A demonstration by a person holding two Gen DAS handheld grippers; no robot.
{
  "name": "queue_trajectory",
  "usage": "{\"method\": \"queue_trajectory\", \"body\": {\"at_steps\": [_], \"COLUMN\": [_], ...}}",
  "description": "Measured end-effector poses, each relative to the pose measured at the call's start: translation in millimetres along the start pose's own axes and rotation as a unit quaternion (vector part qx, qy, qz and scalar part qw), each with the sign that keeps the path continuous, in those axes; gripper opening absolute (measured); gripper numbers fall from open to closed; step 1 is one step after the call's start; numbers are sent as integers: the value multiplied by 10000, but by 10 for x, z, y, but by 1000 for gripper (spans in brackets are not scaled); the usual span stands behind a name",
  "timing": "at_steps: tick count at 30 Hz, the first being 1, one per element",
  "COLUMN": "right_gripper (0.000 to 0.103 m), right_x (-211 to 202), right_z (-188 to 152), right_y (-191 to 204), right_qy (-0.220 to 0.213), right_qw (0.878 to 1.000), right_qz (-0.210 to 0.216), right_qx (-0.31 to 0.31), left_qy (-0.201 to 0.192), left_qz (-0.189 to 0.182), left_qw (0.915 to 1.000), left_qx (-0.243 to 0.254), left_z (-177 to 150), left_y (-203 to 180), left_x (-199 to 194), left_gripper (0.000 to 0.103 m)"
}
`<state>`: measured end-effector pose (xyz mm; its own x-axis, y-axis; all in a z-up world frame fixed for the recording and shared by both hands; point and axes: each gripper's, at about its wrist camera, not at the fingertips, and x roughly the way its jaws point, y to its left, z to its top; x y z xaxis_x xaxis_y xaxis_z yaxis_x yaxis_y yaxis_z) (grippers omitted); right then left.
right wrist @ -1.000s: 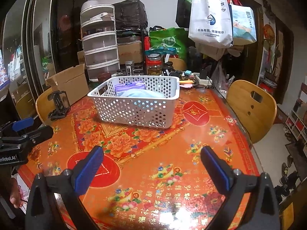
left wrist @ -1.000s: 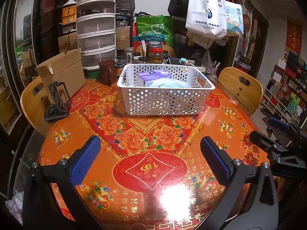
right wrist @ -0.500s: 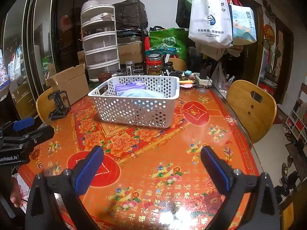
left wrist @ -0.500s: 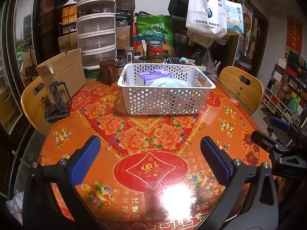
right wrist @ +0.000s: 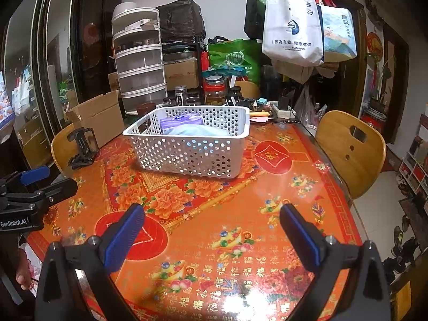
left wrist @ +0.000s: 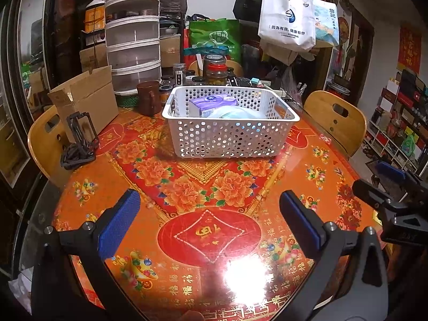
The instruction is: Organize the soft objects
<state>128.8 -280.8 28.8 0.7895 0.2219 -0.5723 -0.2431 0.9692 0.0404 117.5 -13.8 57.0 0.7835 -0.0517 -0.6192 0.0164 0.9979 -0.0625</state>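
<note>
A white perforated basket (left wrist: 230, 139) stands on the far half of the round table, also in the right wrist view (right wrist: 187, 152). Inside it lie a purple tissue pack (left wrist: 211, 103) and a pale blue soft bundle (left wrist: 230, 112); both show in the right wrist view, the pack (right wrist: 182, 120) and the bundle (right wrist: 198, 130). My left gripper (left wrist: 210, 219) is open and empty over the near table edge, well short of the basket. My right gripper (right wrist: 211, 230) is open and empty, also short of it. Each gripper shows at the edge of the other's view.
The table has an orange and red floral cloth (left wrist: 208, 187) under glass. A black phone stand (left wrist: 80, 139) and a cardboard box (left wrist: 85, 99) sit at the left. Jars (left wrist: 215, 71), a brown mug (left wrist: 148, 97) and stacked containers (left wrist: 132, 34) crowd the back. Wooden chairs (right wrist: 350, 149) stand around.
</note>
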Motion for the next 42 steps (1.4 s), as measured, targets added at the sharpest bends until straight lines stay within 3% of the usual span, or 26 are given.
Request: {"method": "queue_trajectory", "body": {"at_steps": [42], "right_gripper": [101], "right_x": [38], "right_z": [-59], "right_y": [15], "right_qy": [58], "right_qw": [10000], "right_qz": [22], "right_qx": [-62], "left_qy": [93], "left_qz": [-54], "left_qw": [9999], "left_qx": [-29], "left_z": [-95], "left_y": [-11], "left_x": [42], "left_gripper": [103]}}
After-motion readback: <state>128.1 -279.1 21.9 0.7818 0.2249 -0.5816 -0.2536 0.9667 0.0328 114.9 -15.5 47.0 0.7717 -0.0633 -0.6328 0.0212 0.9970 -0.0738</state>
